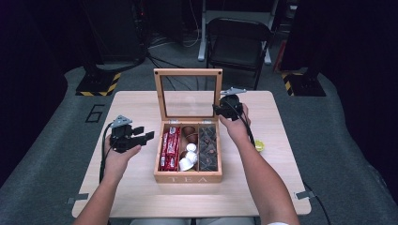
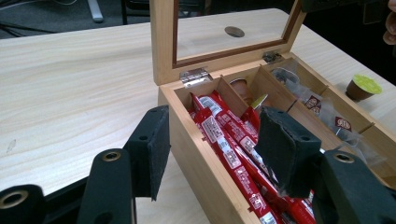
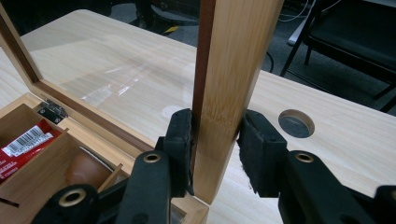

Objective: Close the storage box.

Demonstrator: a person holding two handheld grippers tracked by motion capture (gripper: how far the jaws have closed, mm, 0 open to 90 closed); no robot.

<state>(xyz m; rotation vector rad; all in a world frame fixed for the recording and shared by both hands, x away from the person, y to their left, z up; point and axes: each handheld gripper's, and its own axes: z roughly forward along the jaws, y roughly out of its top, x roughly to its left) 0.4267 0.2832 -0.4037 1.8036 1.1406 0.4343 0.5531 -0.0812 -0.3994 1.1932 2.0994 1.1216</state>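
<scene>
The right tongs (image 3: 215, 154) pinch the upright lid (image 3: 233, 70) of the tea box (image 1: 187, 177) mid-worktop (image 1: 141, 197), left tongs (image 2: 210, 149) half-open and empty; I'd swing along the hinge arc.

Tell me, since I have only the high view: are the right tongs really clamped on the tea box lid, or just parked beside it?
Observer: Clamped. In the right gripper view the right tongs have one pad against each face of the lid, low on its side rail.
Operator: And the left tongs, are they holding anything?
Observer: No. In the left gripper view the left tongs stand open astride the box's left wall. One pad is outside the box and the other is over the red sachets, and they press on neither.
</scene>
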